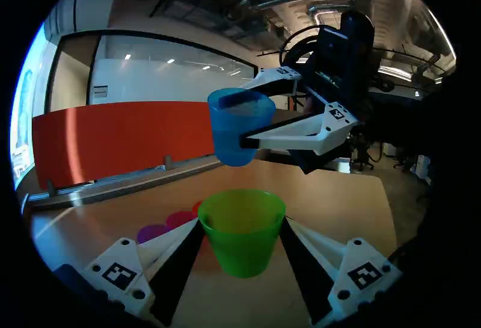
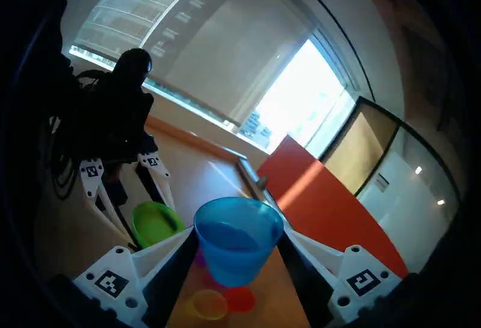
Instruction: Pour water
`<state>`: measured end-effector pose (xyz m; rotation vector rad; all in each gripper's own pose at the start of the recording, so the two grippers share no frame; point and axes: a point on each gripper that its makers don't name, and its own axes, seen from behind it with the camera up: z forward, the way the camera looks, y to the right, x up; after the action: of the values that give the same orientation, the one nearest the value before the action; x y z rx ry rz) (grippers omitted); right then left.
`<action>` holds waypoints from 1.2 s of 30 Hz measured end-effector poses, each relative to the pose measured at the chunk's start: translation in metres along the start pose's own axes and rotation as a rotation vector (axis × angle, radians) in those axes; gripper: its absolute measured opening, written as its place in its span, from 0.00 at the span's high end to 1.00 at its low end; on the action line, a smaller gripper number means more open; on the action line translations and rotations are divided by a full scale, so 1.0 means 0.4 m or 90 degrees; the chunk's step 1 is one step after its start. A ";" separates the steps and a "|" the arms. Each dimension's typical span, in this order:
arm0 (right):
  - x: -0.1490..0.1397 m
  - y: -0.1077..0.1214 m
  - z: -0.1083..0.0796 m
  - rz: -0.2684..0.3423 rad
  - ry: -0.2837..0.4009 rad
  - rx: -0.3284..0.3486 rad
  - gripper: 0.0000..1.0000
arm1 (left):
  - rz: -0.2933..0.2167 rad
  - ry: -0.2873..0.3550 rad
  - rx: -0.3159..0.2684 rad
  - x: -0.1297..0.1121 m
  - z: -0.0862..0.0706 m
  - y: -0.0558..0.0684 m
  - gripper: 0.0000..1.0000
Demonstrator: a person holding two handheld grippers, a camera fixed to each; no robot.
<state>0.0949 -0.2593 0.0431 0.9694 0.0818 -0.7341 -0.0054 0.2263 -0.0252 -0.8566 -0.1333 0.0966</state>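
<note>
Fingers [image 1: 180,256] of the left gripper [image 1: 242,228] clamp a green cup [image 1: 242,247] from both sides. The cup is mouth up, its long axis vertical, above the near part of the wooden tabletop [image 1: 343,207]. Beyond and higher, the right gripper [image 1: 242,117] grasps a blue cup [image 1: 231,129], also mouth up and close to vertical; the two cups are apart.

In the right gripper view, the blue cup [image 2: 237,247] is squeezed between that gripper's own fingers [image 2: 162,256], with a darker pool visible inside. The green cup [image 2: 150,227] hangs lower and to the left in the left gripper [image 2: 153,219].

Two cups are held, one per gripper. A purple piece [image 1: 150,232], a pink piece [image 1: 179,218] and a red piece [image 1: 197,207], all round, lie on the tabletop behind the green cup, partly hidden by it and one finger. An orange partition [image 1: 120,135] runs along the far edge.
</note>
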 end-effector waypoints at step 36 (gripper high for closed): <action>0.026 0.008 0.025 -0.094 -0.006 0.011 0.10 | 0.000 0.001 -0.014 -0.008 0.006 0.002 0.14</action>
<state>0.1020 -0.2715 0.0474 0.9836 0.1403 -0.8769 -0.0090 0.2283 -0.0244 -0.8783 -0.1336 0.0947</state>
